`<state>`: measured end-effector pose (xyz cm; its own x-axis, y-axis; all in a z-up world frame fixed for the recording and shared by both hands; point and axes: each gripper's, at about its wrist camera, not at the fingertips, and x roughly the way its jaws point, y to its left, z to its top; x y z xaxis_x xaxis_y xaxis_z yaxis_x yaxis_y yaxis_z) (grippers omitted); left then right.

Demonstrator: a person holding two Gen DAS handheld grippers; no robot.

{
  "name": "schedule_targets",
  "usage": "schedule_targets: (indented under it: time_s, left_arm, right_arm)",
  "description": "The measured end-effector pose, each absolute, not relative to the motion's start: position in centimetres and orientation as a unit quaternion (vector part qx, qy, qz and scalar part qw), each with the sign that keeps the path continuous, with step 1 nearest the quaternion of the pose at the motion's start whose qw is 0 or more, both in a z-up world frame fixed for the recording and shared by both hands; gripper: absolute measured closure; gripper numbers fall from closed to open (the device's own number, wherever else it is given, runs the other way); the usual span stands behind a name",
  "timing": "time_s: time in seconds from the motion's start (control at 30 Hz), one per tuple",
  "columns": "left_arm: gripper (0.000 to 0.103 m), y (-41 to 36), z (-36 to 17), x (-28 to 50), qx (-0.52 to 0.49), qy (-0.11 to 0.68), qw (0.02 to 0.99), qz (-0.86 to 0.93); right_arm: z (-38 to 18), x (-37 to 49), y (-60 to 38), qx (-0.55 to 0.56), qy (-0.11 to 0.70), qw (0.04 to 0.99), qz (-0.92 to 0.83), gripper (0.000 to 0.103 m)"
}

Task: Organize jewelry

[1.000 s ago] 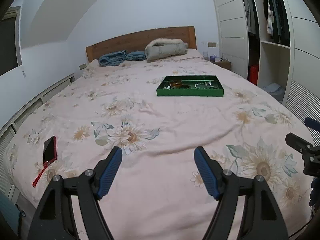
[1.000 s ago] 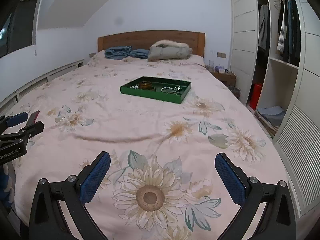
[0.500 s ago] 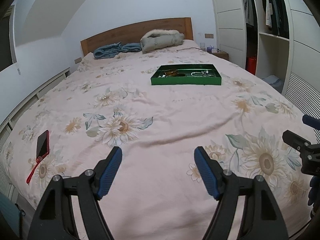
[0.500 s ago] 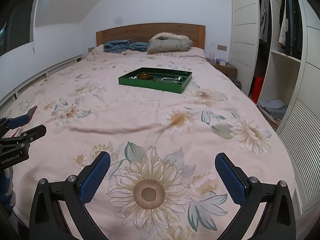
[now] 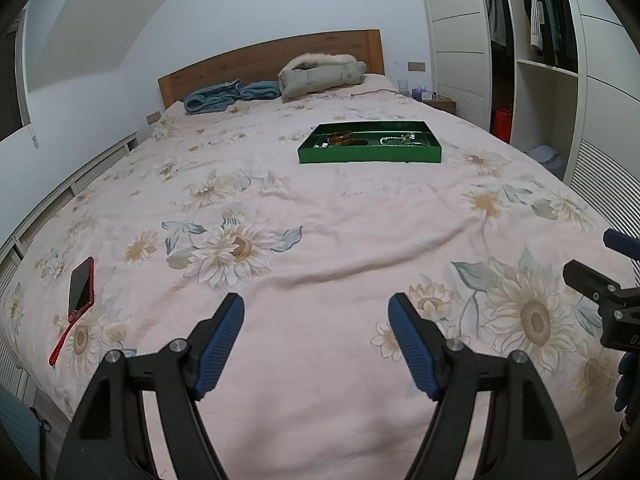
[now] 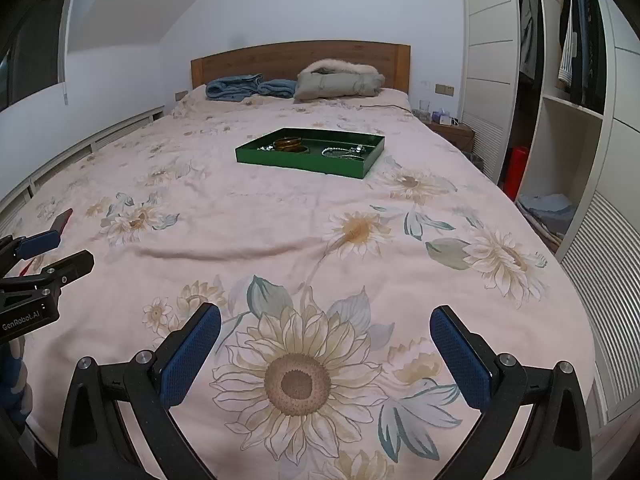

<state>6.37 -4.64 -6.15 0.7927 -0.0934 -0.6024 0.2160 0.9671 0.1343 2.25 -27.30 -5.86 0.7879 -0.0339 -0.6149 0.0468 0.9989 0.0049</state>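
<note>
We held the left gripper [image 5: 316, 320] and the right gripper [image 6: 326, 334] over the foot end of the bed [image 5: 360, 220], each with its blue-padded fingers spread wide and nothing between them. The green jewelry tray [image 5: 370, 156] lay well ahead toward the headboard [image 6: 300, 56], holding an amber bangle [image 6: 289, 144] and a beaded bracelet [image 6: 340, 150]. A red phone [image 5: 82, 282] lay near the bed's left edge.

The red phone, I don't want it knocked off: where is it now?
In the left wrist view the red phone lies on the floral bedspread near the bed's left edge, left of the open left gripper and far from the green tray.
</note>
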Motion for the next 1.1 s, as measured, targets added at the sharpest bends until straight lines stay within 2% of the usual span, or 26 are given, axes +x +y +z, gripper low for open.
schedule_targets:
  time_s: [1.1]
  left_arm:
    - [0.03,-5.08,-7.02,6.34,0.098,0.319,0.939,-0.086]
  right_arm:
    - [-6.67,2.18,-27.04,0.01,0.331,0.943,-0.021,0.0]
